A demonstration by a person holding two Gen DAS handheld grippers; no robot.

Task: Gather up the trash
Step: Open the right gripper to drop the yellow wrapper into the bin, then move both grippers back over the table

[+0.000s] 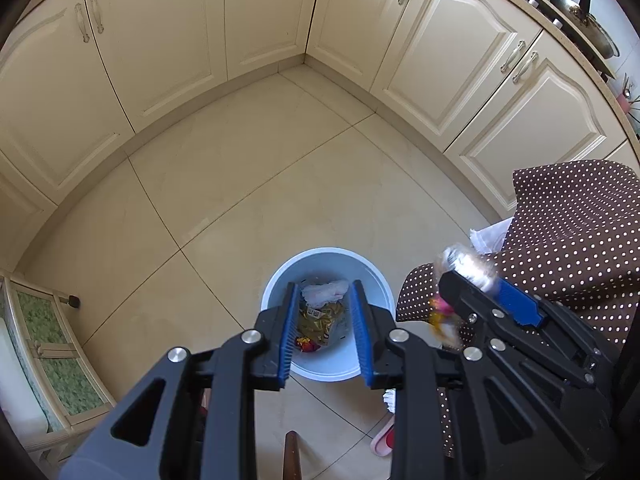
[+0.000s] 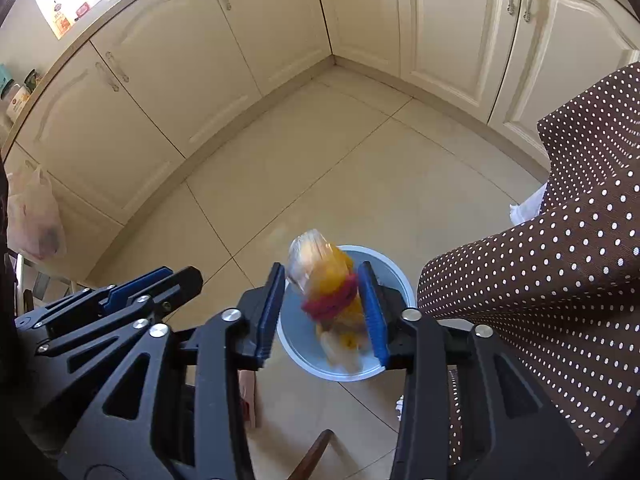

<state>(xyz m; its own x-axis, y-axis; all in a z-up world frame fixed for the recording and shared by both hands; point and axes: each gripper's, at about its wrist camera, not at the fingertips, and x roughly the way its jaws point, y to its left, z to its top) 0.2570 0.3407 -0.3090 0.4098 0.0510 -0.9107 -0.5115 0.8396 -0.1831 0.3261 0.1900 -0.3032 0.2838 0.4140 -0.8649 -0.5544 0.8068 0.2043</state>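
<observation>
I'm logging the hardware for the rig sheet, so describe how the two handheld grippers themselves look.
Both look alike. The left gripper and right gripper are matte black plastic linkages with triangular cut-outs and round silver pivot bolts. Each finger carries a long, straight blue ribbed pad. No cables, markings, hands or sleeves can be seen.

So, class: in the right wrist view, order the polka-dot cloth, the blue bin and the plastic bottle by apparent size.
1. polka-dot cloth
2. blue bin
3. plastic bottle
The bottle sits nearer the camera, blurred, so its true size against the bin is unsure.
</observation>
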